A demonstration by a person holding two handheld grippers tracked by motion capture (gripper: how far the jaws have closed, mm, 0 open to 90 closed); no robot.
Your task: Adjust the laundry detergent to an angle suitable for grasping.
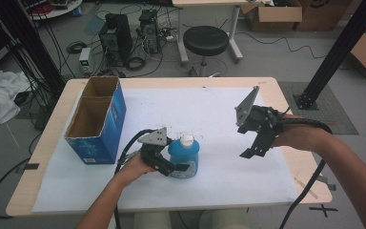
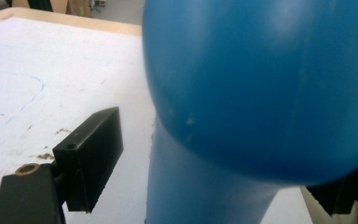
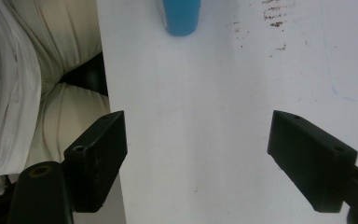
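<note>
blue plastic, a squat bottle (image 1: 184, 156) with a white cap stands upright on the white sheet (image 1: 209, 114) that covers our worktop (image 1: 286, 164). we take the bottle as the landmark. our left gripper (image 1: 171, 164) sits just beside it on the near left, jaws apart to either side of its body; in the left gripper view the left jaw stands clear of the bottle (image 2: 261, 93), and we cannot tell whether the right one touches. our right gripper (image 1: 250, 150) hangs well to the right of the bottle, above the sheet, jaws wide apart with nothing between them; the right gripper view shows the bottle's base (image 3: 181, 16) far off. an open blue box (image 1: 97, 121) stands to the left of the bottle, near the worktop's left edge.
</note>
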